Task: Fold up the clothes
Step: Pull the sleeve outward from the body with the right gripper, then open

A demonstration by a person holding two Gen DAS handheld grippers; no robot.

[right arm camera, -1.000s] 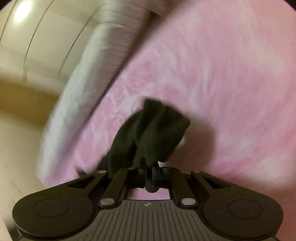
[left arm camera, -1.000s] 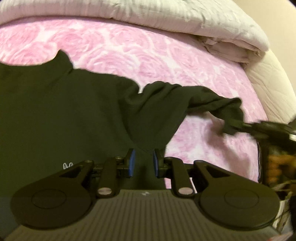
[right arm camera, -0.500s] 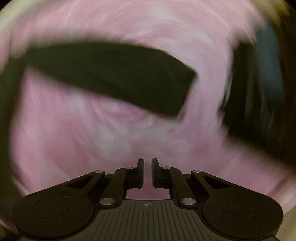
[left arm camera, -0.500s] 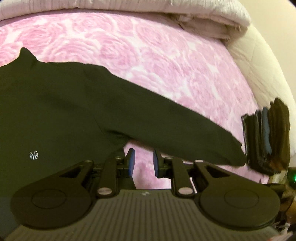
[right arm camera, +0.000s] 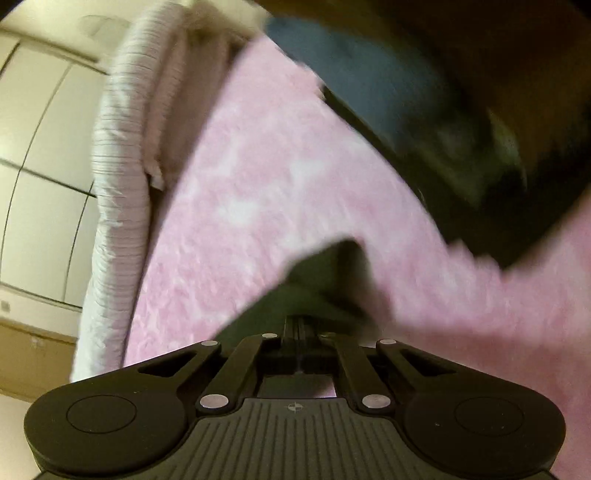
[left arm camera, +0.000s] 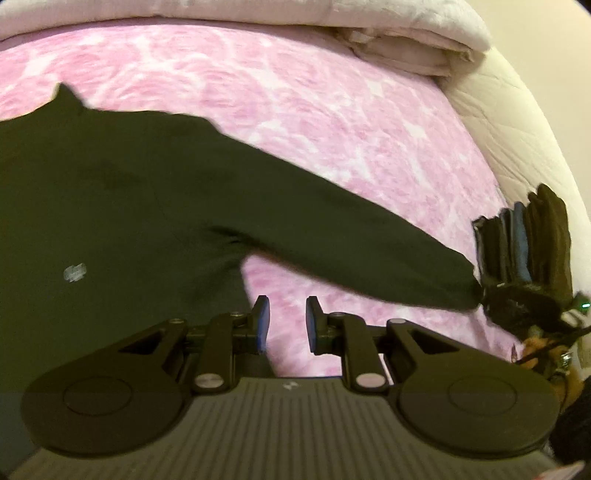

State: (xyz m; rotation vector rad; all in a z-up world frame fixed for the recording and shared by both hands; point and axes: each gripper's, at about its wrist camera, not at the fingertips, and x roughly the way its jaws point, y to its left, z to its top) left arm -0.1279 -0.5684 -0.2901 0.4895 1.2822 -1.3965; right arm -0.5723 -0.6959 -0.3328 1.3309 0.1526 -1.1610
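A black long-sleeved shirt (left arm camera: 110, 206) lies flat on the pink rose-patterned bed cover (left arm camera: 332, 110). Its sleeve (left arm camera: 351, 251) stretches out to the right. My left gripper (left arm camera: 283, 317) is open and empty, over the pink cover just right of the shirt's side. My right gripper (right arm camera: 301, 328) is shut on the sleeve cuff (right arm camera: 325, 280); in the left wrist view it shows dark at the sleeve's end (left arm camera: 517, 302).
A stack of folded dark clothes (left arm camera: 524, 240) stands at the bed's right side, and fills the top right of the right wrist view (right arm camera: 461, 110). A folded pale quilt (left arm camera: 369, 26) lies along the far edge. A wardrobe (right arm camera: 37, 147) stands beyond the bed.
The sleeve went from bunched to stretched out straight on the right. My right gripper let go of it, then shut on the cuff again. My left gripper stayed open.
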